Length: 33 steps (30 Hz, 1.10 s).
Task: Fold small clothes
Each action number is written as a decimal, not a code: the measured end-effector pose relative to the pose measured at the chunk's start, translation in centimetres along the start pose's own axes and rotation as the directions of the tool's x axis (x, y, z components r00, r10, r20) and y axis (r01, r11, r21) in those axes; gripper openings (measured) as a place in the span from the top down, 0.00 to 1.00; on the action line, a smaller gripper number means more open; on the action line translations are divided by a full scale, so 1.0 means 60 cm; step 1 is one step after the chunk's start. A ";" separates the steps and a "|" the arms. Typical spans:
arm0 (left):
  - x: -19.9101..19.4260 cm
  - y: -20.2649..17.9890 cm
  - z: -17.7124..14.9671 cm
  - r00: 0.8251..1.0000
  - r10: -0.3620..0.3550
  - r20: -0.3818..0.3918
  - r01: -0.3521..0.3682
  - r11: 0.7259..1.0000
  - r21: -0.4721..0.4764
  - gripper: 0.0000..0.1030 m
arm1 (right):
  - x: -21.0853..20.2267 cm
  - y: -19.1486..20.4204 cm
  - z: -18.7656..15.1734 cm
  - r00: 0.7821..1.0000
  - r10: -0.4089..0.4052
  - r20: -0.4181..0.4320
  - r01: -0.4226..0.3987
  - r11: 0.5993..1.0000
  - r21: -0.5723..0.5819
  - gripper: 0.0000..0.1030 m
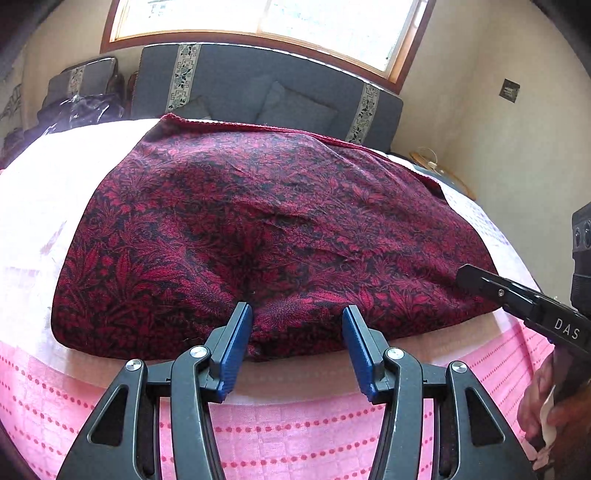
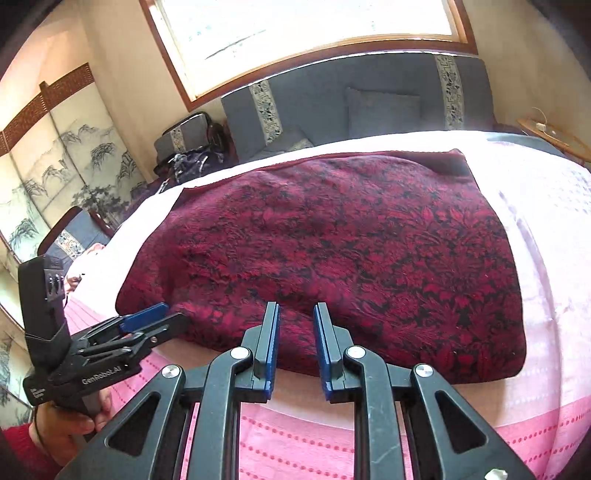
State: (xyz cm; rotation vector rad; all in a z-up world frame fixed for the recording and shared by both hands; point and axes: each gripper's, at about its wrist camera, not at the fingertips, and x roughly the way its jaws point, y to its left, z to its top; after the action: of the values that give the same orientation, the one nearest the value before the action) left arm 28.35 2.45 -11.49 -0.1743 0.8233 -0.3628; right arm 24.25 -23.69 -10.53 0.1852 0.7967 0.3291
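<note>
A dark red and black floral garment [image 1: 258,229] lies spread and folded on a pink and white blanket [image 1: 295,424]. It also shows in the right wrist view [image 2: 332,251]. My left gripper [image 1: 297,314] is open, its blue pads at the garment's near edge, a fold of cloth between them. In the right wrist view the left gripper [image 2: 168,314] touches the garment's near left corner. My right gripper [image 2: 295,310] is open with a narrow gap, tips over the near edge. In the left wrist view the right gripper [image 1: 465,275] lies on the garment's near right corner.
A grey sofa [image 1: 266,92] with patterned strips stands behind the bed under a bright window [image 1: 273,22]. A painted folding screen [image 2: 62,166] stands at the left. A small wooden table [image 2: 554,136] is at the far right. Dark bags [image 1: 81,99] sit beside the sofa.
</note>
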 end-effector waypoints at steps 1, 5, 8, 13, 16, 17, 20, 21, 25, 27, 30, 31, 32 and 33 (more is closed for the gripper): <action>0.000 0.002 0.000 1.000 0.000 0.000 0.000 1.000 0.000 0.50 | 0.010 0.009 0.004 1.000 0.001 -0.006 -0.001 1.000 -0.011 0.82; -0.003 0.003 -0.001 1.000 0.001 0.001 -0.001 1.000 -0.004 0.49 | 0.061 0.028 -0.002 0.996 0.007 -0.089 -0.009 1.000 -0.022 0.84; -0.002 -0.001 -0.001 1.000 0.017 0.000 -0.017 1.000 0.006 0.49 | 0.075 0.036 -0.021 0.995 -0.023 -0.095 0.017 0.998 -0.061 0.85; -0.001 -0.011 -0.001 0.999 0.049 -0.003 -0.049 0.998 0.030 0.49 | 0.080 0.033 -0.021 0.995 -0.019 -0.095 0.014 0.998 -0.058 0.85; -0.001 -0.009 -0.002 0.999 0.046 -0.001 -0.046 0.999 0.024 0.49 | 0.080 0.031 -0.021 0.995 -0.015 -0.094 0.010 0.998 -0.054 0.85; -0.001 -0.008 -0.002 0.999 0.045 0.000 -0.045 0.999 0.021 0.49 | 0.079 0.031 -0.021 0.995 -0.015 -0.094 0.010 0.998 -0.055 0.85; -0.003 -0.008 -0.004 0.999 0.049 0.000 -0.049 0.999 0.024 0.49 | 0.079 0.030 -0.021 0.996 -0.014 -0.094 0.009 0.999 -0.052 0.85; -0.003 -0.009 -0.004 0.999 0.051 0.000 -0.051 0.998 0.026 0.49 | 0.078 0.030 -0.021 0.996 -0.015 -0.093 0.010 0.999 -0.052 0.85; -0.003 -0.010 -0.003 0.998 0.057 -0.001 -0.057 0.998 0.030 0.49 | 0.078 0.029 -0.021 0.996 -0.014 -0.093 0.009 0.999 -0.052 0.85; -0.003 -0.010 -0.003 0.999 0.054 -0.001 -0.054 0.998 0.027 0.49 | 0.078 0.029 -0.021 0.996 -0.016 -0.093 0.011 0.998 -0.055 0.85; -0.010 -0.004 -0.005 0.999 0.032 0.010 -0.033 0.999 0.010 0.49 | 0.075 0.027 -0.020 0.996 -0.018 -0.092 0.013 0.998 -0.056 0.85; -0.018 0.001 -0.008 1.000 0.011 0.023 -0.011 1.000 -0.006 0.49 | 0.075 0.027 -0.020 0.996 -0.018 -0.092 0.012 0.998 -0.056 0.85; -0.029 0.010 -0.014 0.999 -0.022 0.038 0.023 0.999 -0.035 0.49 | 0.075 0.027 -0.020 0.996 -0.018 -0.092 0.012 0.998 -0.056 0.85; -0.041 0.024 -0.021 0.996 -0.075 0.046 0.078 0.993 -0.084 0.49 | 0.075 0.027 -0.020 0.996 -0.018 -0.092 0.012 0.998 -0.056 0.85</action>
State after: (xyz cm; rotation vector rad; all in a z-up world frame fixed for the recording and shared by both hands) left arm 26.24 4.72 -11.06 -0.2930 0.7920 -0.3951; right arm 25.94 -20.50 -13.90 0.1122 0.8787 0.3472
